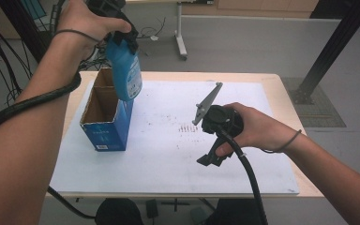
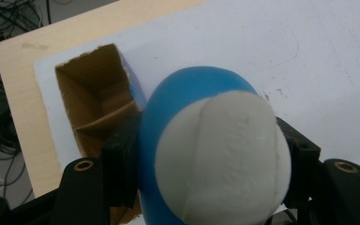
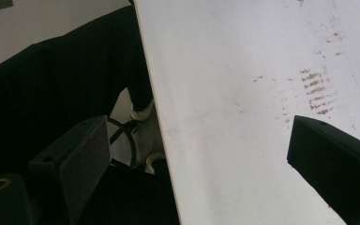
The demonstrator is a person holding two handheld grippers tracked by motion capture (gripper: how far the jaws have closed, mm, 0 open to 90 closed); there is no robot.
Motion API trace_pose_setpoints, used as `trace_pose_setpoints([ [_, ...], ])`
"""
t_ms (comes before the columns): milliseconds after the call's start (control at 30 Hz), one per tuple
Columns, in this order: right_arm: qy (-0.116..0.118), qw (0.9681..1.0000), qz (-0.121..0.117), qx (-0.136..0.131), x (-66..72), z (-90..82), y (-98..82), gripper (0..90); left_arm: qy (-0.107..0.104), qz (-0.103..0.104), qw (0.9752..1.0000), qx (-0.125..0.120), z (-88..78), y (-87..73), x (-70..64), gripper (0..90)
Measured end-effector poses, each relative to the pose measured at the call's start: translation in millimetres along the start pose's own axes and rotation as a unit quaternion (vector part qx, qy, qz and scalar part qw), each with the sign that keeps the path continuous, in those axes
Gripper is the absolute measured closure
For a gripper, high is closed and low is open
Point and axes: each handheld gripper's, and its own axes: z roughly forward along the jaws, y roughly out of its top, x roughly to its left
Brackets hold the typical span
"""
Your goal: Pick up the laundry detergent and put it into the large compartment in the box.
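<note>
- The left gripper (image 1: 122, 40) hung in the air above the back left part of the table (image 1: 281, 89), held up by the person's left hand (image 1: 86, 21).
- Its jaws were clamped on a blue bottle (image 1: 126, 70), gripping it near the top so that the bottle hung down below them.
- In the left gripper view, the bottle (image 2: 206, 150) sat squeezed between the two black jaws, its rounded blue body and pale grey end facing the camera.
- The bottle hovered over the open top of a blue cardboard box (image 1: 105, 124), its lower end close to the box's right-hand rim; whether it touched the rim could not be told.
- The box stood upright on the left side of a white mat (image 1: 168, 164) that covered most of the table, and its brown inside (image 2: 96, 108) was visible just beside the bottle in the left gripper view.
- The right gripper (image 1: 208, 159) rested low over the mat, right of centre, held in the person's right hand (image 1: 253, 129), well apart from the box and the bottle.
- Its jaws stood wide apart with nothing between them; in the right gripper view they framed the near edge of the mat (image 3: 243, 140).
- A patch of small reddish-brown marks (image 1: 187, 127) lay on the mat just left of the right gripper.
</note>
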Motion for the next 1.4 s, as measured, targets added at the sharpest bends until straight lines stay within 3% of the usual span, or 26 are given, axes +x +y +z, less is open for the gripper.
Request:
trace_pose_setpoints([
  [133, 0.001, 1.0, -0.001, 0.0, 1.6, 0.2, 0.9, 6.2, 0.007, -0.021, 0.9998, 0.0, -0.2, -5.3, 13.4, 37.8],
  [300, 0.0, 1.0, -0.001, 0.001, 1.9, -0.4, 0.4, 6.2, 0.03, -0.039, 0.9988, -0.003, -3.0, -10.4, 26.1, 37.8],
  [467, 0.0, 1.0, 0.002, -0.002, 1.1, -1.1, -0.9, 6.2, 0.047, -0.063, 0.9969, -0.005, -4.4, -14.6, 38.9, 37.8],
  [733, -0.002, 1.0, 0.002, -0.004, -0.5, -2.0, -2.1, 6.3, 0.054, -0.105, 0.9929, -0.007, -1.3, -20.2, 56.4, 37.8],
  [1000, 0.001, 1.0, 0.004, -0.006, -1.6, -0.6, -2.4, 6.2, 0.064, -0.113, 0.9915, -0.001, 5.2, -19.8, 62.4, 37.8],
  [1400, 0.0, 1.0, 0.005, -0.007, -3.1, -1.5, -4.2, 6.2, 0.059, -0.119, 0.9911, 0.004, 13.3, -23.4, 69.1, 37.8],
])
